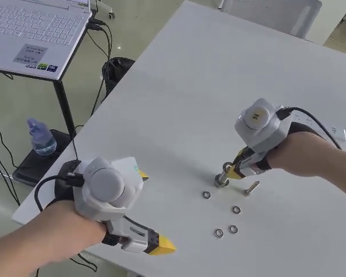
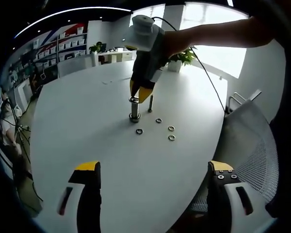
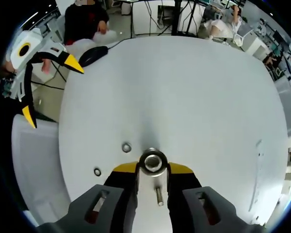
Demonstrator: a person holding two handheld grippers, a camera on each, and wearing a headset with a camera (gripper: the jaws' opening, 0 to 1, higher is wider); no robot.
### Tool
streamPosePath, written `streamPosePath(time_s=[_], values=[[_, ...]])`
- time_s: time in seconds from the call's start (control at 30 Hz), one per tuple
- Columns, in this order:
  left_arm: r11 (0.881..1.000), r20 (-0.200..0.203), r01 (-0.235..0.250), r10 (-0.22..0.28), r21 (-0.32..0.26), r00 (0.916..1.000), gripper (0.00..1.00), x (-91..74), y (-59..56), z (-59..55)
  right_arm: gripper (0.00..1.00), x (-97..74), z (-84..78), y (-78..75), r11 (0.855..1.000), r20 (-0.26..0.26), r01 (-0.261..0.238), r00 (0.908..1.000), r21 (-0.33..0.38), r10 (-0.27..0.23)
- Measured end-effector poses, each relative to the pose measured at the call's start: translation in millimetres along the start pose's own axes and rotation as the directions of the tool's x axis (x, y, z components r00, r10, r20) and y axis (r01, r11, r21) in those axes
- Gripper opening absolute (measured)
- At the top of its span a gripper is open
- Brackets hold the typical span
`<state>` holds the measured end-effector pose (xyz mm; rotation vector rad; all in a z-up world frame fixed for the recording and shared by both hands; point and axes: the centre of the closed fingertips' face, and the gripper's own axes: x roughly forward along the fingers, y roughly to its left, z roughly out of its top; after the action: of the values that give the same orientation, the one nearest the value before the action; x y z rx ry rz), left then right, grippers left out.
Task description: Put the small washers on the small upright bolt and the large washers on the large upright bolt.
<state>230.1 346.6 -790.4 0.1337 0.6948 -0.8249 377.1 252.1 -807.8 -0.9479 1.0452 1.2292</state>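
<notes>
White office table (image 1: 219,86): left gripper (image 2: 154,167) gapes wide, right gripper (image 3: 153,168) pinches large washer (image 3: 144,161).

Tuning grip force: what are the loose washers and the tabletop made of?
Loose washers: bare metal by the look, silvery with a bright sheen. Tabletop: smooth matte white, likely laminate or painted board; the pictures don't settle which.

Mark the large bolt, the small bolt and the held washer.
large upright bolt (image 2: 134,115): left gripper view, lower end.
small upright bolt (image 2: 150,103): left gripper view, mid-shaft.
large washer (image 3: 153,151): right gripper view, ring's top rim.
</notes>
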Motion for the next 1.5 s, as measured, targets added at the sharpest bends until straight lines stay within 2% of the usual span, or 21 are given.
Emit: streamPosePath(time_s=[0.47,0.93,1.5], values=[[1.0,-0.005,0.006,-0.006,-0.004,1.0,0.9,0.1,3.0,-3.9,0.22,12.4,-0.5,0.2,1.0,-0.024,-0.002,0.9997,-0.025,0.002],[1.0,-0.011,-0.002,0.002,-0.022,0.9999,0.89,-1.9,6.2,-10.8,0.22,35.0,-6.4,-2.9,0.999,-0.045,-0.006,0.999,-0.037,0.005],[1.0,-0.005,0.008,-0.008,-0.019,1.0,0.89,-1.5,4.0,-9.4,0.22,43.7,-9.0,2.9,1.0,-0.053,-0.007,0.9986,-0.023,0.006]])
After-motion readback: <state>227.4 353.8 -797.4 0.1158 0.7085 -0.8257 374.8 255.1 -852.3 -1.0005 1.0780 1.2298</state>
